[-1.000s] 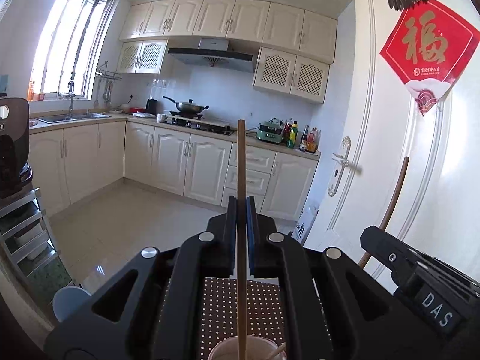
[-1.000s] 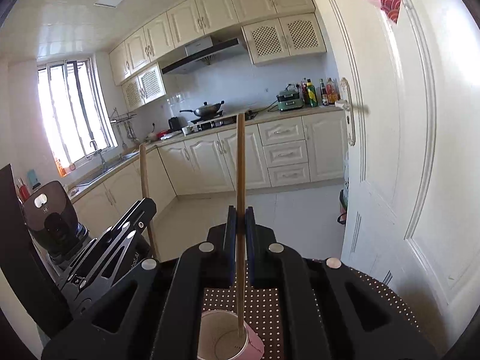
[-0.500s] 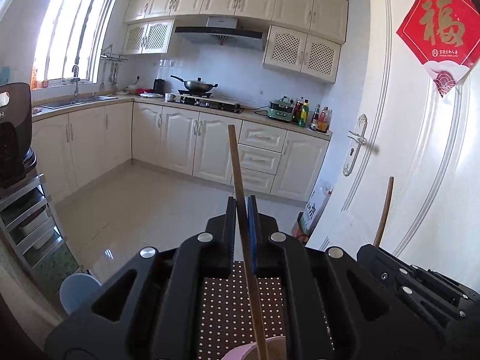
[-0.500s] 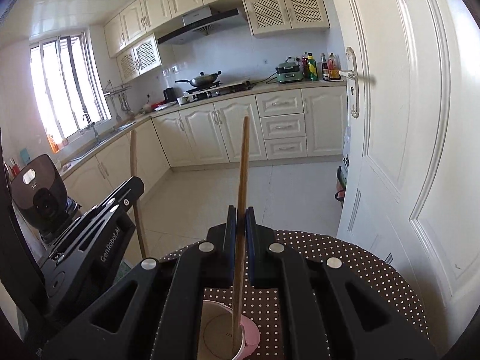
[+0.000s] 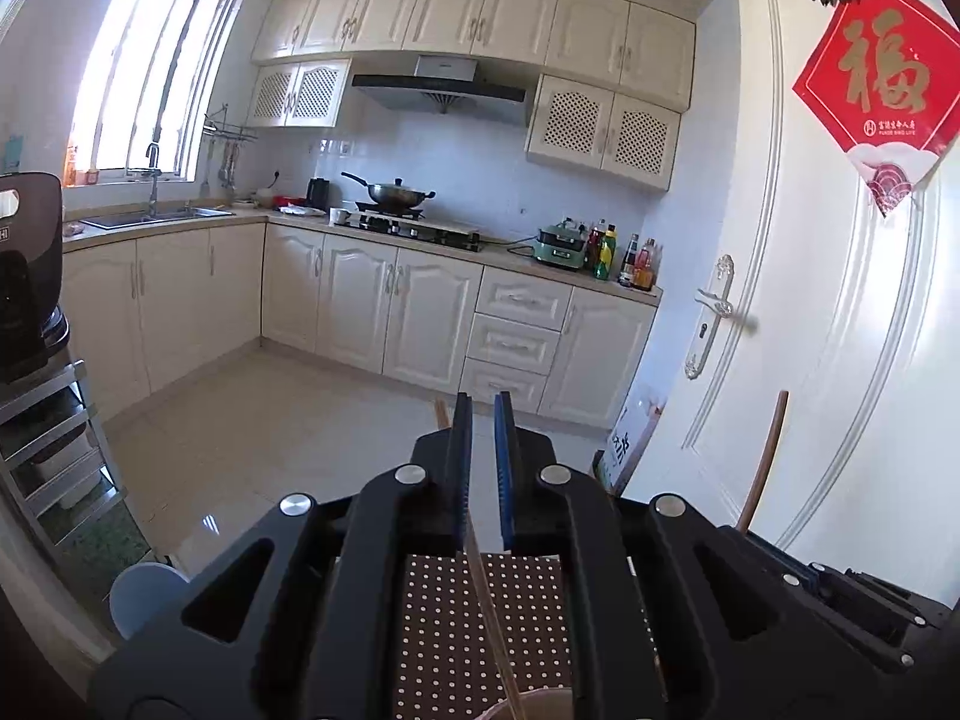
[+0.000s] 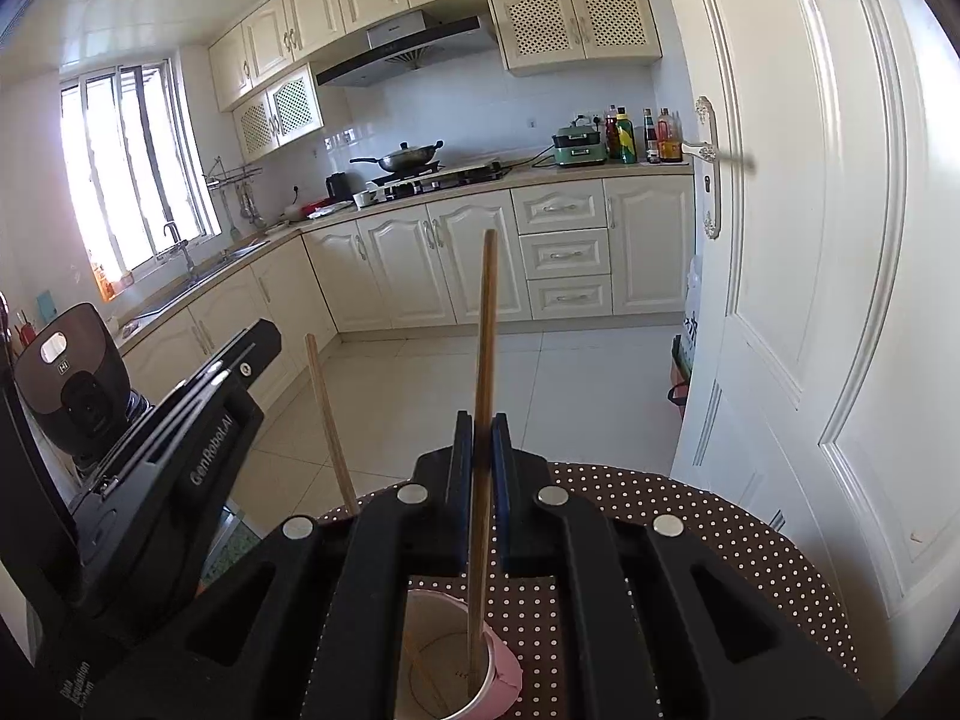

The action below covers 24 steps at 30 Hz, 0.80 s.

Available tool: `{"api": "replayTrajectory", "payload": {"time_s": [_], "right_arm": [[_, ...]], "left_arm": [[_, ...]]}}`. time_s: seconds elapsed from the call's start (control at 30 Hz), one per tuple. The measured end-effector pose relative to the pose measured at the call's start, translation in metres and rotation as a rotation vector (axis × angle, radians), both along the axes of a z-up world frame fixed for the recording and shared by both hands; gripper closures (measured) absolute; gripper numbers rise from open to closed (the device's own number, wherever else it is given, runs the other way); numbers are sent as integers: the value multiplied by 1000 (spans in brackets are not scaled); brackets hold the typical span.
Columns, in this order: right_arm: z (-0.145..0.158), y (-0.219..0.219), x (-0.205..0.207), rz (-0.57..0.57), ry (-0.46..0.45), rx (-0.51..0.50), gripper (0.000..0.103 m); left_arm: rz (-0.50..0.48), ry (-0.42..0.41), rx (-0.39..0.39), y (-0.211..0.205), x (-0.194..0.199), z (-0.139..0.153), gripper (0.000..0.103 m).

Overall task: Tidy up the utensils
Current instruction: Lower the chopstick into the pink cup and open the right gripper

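My right gripper (image 6: pixel 482 420) is shut on a dark wooden chopstick (image 6: pixel 485 330). That chopstick stands nearly upright, with its lower end inside the pink paper cup (image 6: pixel 504 669) on the dotted brown table (image 6: pixel 720 540). My left gripper (image 5: pixel 483 405) is almost closed, with only a thin slit and nothing between its pads. A lighter chopstick (image 5: pixel 480 564) leans left behind the left finger, and its foot is in the cup (image 5: pixel 540 697). In the right wrist view this chopstick (image 6: pixel 327 420) stands free just beyond the left gripper (image 6: pixel 264 339).
A white door (image 6: pixel 810 240) with a metal handle stands close on the right. A metal rack (image 5: pixel 48 456) carrying a black appliance (image 6: pixel 78 384) is on the left. A pale blue stool (image 5: pixel 141 594) sits below the table edge. Tiled floor and cream cabinets lie ahead.
The lighter chopstick has slid down out of the left jaws and now leans left in the cup. The right gripper has sunk a little with its chopstick, still gripped.
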State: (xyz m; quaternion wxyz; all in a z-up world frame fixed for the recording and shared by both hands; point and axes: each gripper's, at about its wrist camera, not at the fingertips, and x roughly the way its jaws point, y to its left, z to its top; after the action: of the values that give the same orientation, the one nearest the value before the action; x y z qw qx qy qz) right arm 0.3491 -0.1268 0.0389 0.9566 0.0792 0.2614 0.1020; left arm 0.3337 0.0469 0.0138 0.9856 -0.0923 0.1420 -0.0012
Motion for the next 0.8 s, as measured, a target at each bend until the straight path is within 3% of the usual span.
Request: {"api": "replayTrajectory", "payload": {"time_s": [0.2, 0.33, 0.37, 0.43, 0.47, 0.5, 0.6, 0.8], "right_arm": [[-3, -2, 3, -1, 19, 3, 98], [-2, -5, 2, -7, 22, -1, 95], [-1, -6, 2, -7, 22, 0, 95], [0, -7, 3, 3, 26, -2, 95], [-1, -7, 3, 9, 30, -5, 95], [-2, -7, 2, 8, 32, -6, 95], [-5, -9, 0, 6, 39, -15, 92], [-5, -15, -5, -3, 37, -22, 71]], "left_arm": [[-13, 58, 24, -5, 4, -12, 95], [-20, 49, 52, -6, -1, -11, 94], [-21, 55, 58, -6, -1, -11, 92], [-27, 65, 65, -5, -1, -11, 73], [-28, 64, 68, -4, -3, -12, 47], [-27, 48, 70, -3, -6, -11, 43], [-10, 48, 100, 0, -11, -10, 43], [23, 94, 99, 11, -9, -16, 43]]}}
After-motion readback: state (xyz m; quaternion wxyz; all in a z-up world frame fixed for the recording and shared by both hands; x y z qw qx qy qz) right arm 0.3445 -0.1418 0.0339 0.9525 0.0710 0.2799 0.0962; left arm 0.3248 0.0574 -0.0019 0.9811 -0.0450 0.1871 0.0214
